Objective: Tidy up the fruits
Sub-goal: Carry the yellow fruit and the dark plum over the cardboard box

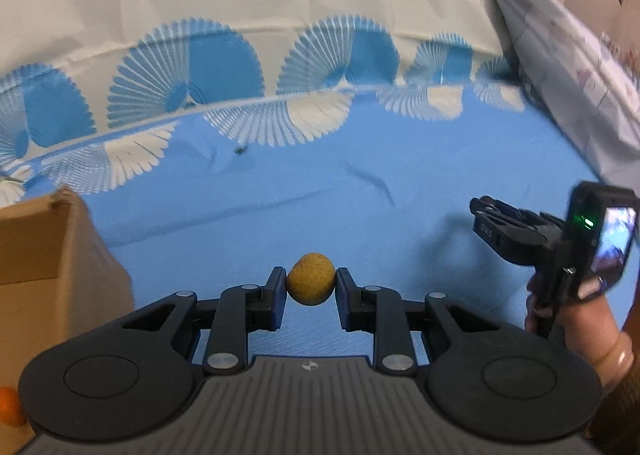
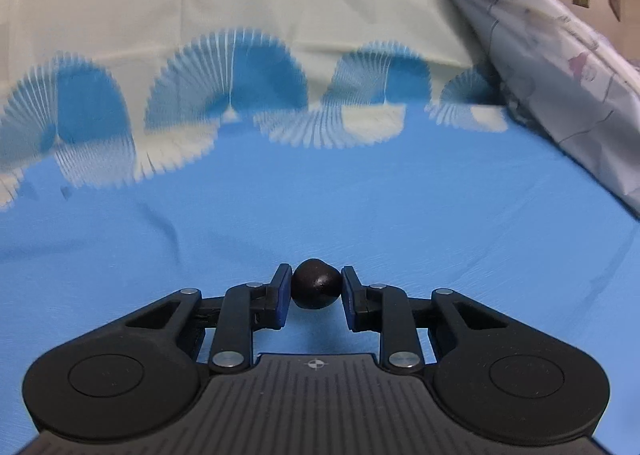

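Observation:
A small yellow-brown speckled fruit (image 1: 311,279) sits between the pads of my left gripper (image 1: 311,282), which is shut on it above the blue cloth. My right gripper (image 2: 316,289) is shut on a small dark, nearly black round fruit (image 2: 316,289). In the left wrist view the right gripper's body (image 1: 516,233) shows at the right edge, held by a hand (image 1: 592,319). An open cardboard box (image 1: 52,267) stands at the left, with an orange fruit (image 1: 10,407) at the bottom left corner.
A blue cloth (image 2: 360,199) with white and blue fan patterns (image 1: 192,71) covers the surface. A grey printed pillow or bedding (image 2: 560,67) leans at the right. A small dark speck (image 1: 240,151) lies on the cloth far ahead.

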Available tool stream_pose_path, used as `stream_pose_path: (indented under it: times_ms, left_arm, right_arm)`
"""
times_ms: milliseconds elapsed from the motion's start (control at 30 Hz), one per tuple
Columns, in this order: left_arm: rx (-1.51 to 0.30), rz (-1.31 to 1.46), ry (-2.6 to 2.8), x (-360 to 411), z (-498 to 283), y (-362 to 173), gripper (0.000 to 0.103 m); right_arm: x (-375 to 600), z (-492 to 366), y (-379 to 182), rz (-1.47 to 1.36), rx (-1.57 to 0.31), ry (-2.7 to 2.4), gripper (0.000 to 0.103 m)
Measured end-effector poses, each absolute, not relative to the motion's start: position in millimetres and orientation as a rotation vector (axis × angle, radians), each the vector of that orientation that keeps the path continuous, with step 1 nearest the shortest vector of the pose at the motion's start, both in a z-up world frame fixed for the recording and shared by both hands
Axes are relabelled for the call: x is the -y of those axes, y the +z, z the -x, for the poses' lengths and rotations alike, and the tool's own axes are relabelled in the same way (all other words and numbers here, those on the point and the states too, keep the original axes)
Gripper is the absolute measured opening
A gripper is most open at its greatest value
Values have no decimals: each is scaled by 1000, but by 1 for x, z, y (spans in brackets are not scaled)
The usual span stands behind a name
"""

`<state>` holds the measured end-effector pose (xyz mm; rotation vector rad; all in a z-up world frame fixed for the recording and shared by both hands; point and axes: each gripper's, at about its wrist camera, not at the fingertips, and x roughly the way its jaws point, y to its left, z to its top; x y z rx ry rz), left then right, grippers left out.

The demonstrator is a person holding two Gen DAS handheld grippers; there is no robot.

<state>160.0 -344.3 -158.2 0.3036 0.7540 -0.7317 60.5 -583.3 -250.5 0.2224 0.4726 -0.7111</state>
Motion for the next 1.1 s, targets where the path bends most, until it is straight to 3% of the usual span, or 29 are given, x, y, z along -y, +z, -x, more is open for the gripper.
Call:
stream_pose_path:
  times_ms: [167,400,800,1100]
  left_arm:
    - [-698,-249,-700,296,-137,-110,29]
    - [-692,-199,-625,191,-95,-70,29]
    - [-699,-166,-416,12,-35,-52,29]
    - [-713,-121,-352,-49,-11,-53,29]
  right_arm:
    - [507,-16,-187,-180,-366,-600,28]
    - [378,36,-143,-170,-417,-321,28]
    - [207,57,-104,-174,-554,30,28]
    - [154,62,-94,-126,-565,116,28]
